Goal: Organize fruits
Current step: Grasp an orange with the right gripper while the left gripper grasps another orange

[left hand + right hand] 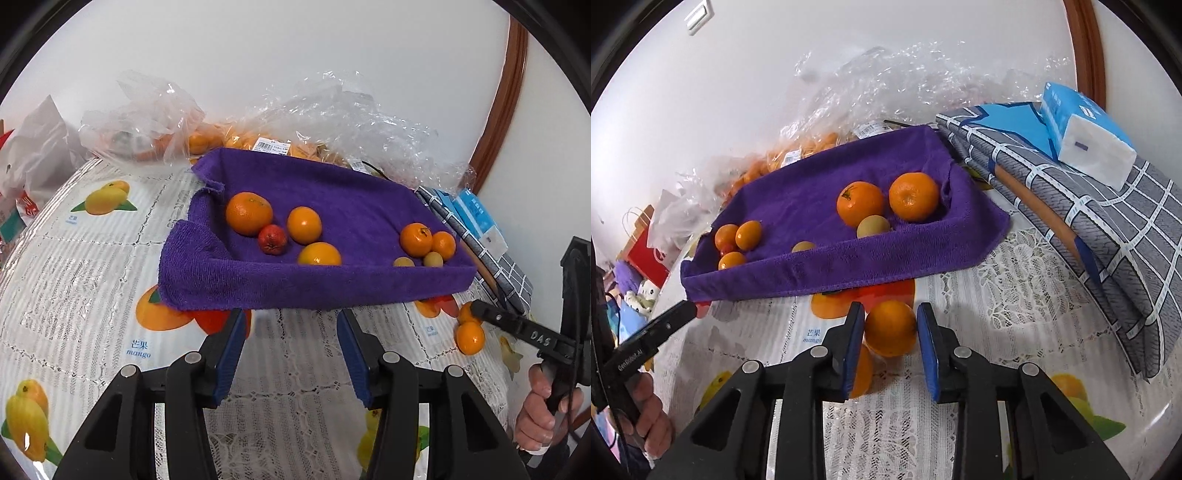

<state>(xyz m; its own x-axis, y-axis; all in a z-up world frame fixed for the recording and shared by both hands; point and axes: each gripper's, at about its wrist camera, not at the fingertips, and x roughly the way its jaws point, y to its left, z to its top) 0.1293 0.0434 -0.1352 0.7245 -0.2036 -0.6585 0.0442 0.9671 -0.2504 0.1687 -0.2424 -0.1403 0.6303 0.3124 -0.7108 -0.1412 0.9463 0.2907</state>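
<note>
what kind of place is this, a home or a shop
Probably a home, at a dining table: a fruit-print lace tablecloth, crumpled shopping bags against the wall, a tissue pack on folded cloth, and a purple towel-lined tray of oranges.
</note>
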